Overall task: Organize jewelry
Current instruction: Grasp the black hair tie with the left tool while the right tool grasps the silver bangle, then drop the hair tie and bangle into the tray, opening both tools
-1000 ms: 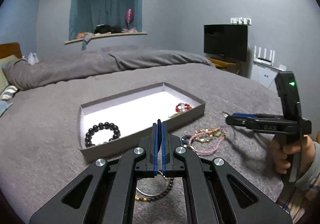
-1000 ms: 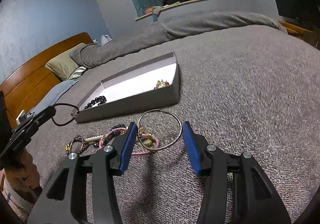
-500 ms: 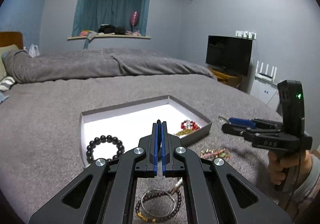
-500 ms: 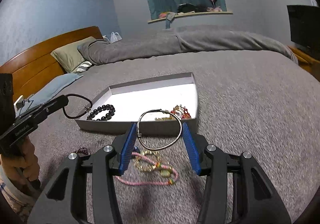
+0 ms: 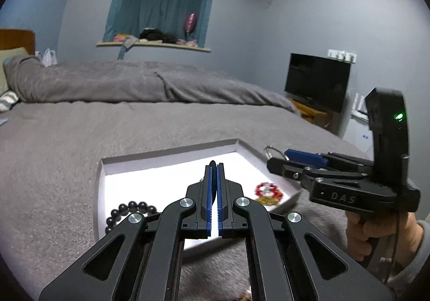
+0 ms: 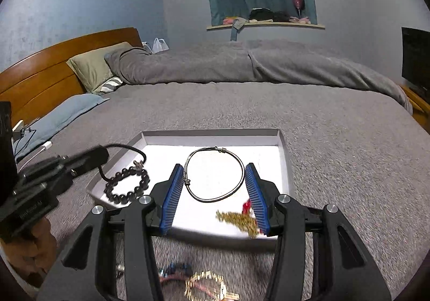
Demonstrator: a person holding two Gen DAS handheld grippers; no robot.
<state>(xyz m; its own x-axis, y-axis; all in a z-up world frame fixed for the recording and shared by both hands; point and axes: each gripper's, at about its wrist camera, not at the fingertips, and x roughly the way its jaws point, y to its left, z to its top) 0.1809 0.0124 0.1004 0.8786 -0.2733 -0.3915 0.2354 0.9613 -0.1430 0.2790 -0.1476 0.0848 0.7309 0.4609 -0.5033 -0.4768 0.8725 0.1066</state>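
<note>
Right tool grips wire bangle over tray; left tool pinches half-hidden black cord

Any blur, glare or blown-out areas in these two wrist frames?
Right wrist view: motion blur smears the left gripper, the gold chain and the jewelry on the blanket; the silver bangle stays sharp. Left wrist view: mostly crisp, but the tray floor is overexposed white; fisheye bends both.

Gold chain motion-blurred, black bead bracelet half hidden behind left tool
</note>
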